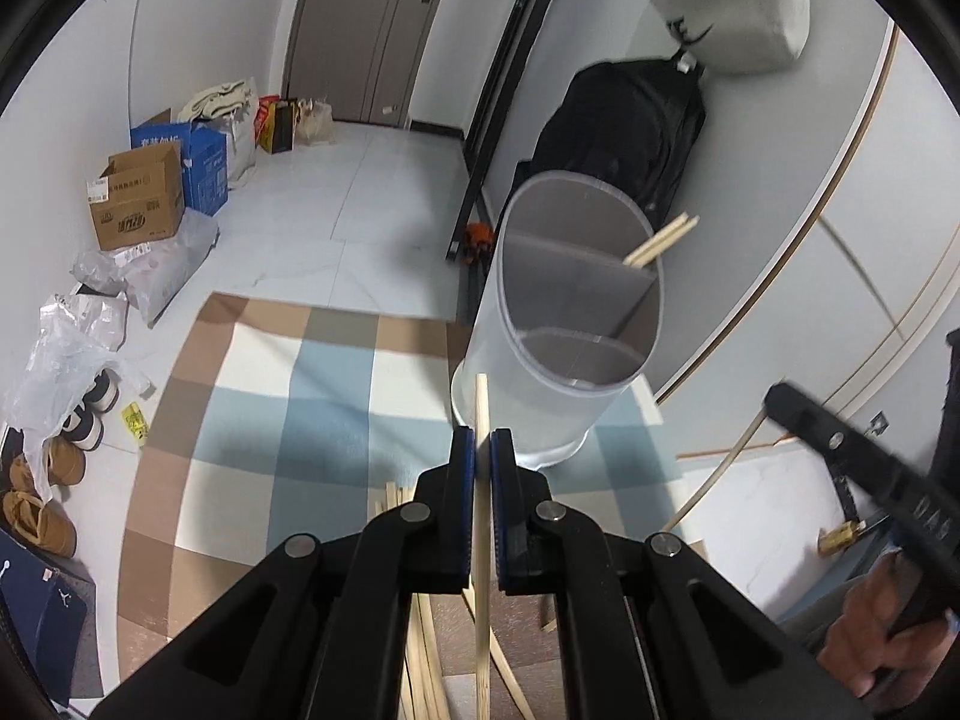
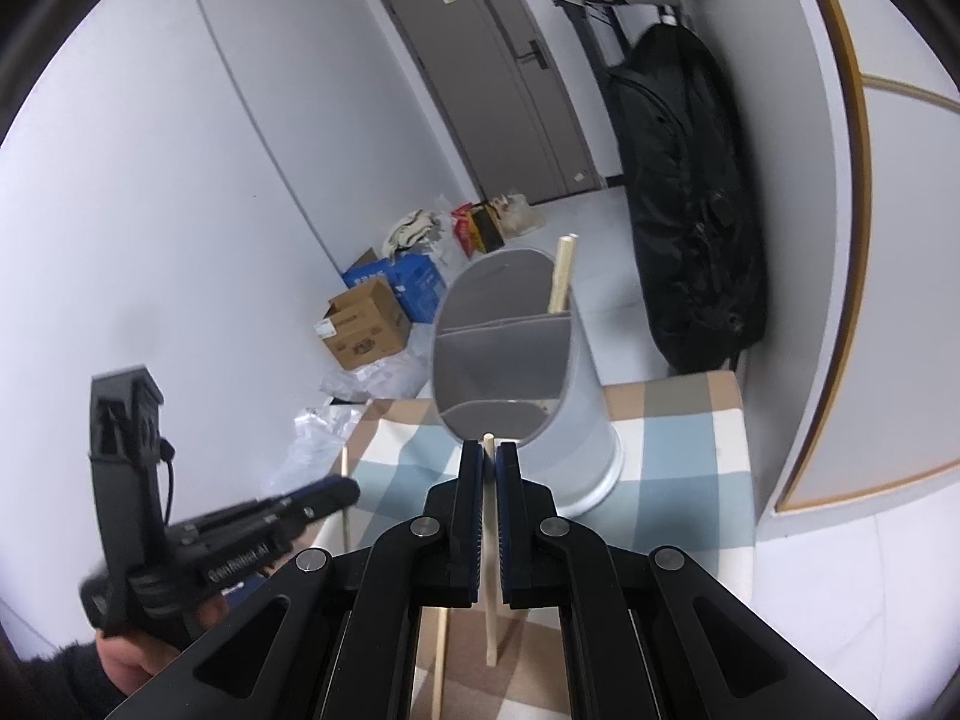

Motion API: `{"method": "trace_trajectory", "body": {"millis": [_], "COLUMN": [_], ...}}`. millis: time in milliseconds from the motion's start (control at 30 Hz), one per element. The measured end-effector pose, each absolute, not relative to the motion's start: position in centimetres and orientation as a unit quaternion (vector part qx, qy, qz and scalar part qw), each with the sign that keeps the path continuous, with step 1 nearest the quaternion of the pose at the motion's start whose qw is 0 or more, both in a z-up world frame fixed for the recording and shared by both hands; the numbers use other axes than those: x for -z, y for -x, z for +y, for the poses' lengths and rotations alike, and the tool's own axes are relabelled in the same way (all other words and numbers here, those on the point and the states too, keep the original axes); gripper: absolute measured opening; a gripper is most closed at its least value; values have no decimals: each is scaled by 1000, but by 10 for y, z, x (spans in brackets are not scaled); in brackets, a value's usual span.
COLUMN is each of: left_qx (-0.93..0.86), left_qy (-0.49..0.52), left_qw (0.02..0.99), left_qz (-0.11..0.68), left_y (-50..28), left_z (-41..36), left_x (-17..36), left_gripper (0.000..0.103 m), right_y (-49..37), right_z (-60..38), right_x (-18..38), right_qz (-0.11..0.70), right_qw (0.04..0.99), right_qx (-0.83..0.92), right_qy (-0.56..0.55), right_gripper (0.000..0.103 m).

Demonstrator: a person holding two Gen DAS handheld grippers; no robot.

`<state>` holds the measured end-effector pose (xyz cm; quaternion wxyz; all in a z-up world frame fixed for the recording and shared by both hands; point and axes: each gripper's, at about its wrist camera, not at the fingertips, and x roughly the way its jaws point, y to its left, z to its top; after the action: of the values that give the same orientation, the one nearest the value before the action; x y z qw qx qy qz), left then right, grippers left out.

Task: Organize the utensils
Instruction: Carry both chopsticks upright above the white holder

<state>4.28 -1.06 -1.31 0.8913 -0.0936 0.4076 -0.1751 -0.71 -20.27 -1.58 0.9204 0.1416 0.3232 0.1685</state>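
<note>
A translucent grey utensil holder (image 1: 540, 408) (image 2: 591, 456) with inner dividers stands on a checked cloth (image 1: 258, 396) (image 2: 678, 468). A pair of wooden chopsticks (image 1: 660, 240) (image 2: 563, 273) leans in its far compartment. My left gripper (image 1: 482, 441) is shut on a single wooden chopstick (image 1: 482, 540), whose tip rises just in front of the holder's near wall. My right gripper (image 2: 489, 453) is shut on another chopstick (image 2: 491, 618), just short of the holder's near rim. Several loose chopsticks (image 1: 420, 648) lie on the cloth below the left gripper.
The cloth-covered surface ends at the left, with tiled floor (image 1: 360, 192) beyond. Cardboard boxes (image 1: 138, 198), plastic bags (image 1: 78, 348) and shoes (image 1: 42, 516) line the wall. A black bag (image 1: 624, 126) hangs behind the holder, beside a grey door (image 2: 510, 72).
</note>
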Motion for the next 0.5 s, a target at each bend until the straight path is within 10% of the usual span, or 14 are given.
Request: {"method": "trace_trajectory", "body": {"millis": [500], "left_qx": [197], "left_qy": [134], "left_qw": [916], "left_qz": [324], "left_y": [-50], "left_z": [5], "left_x": [-54], "left_gripper": [1], "right_y": [11], "right_z": [-191], "right_x": [-34], "right_qz": [279], "right_qw": [935], "right_qx": [-179], "right_qy": [-126], "right_gripper": [3]}}
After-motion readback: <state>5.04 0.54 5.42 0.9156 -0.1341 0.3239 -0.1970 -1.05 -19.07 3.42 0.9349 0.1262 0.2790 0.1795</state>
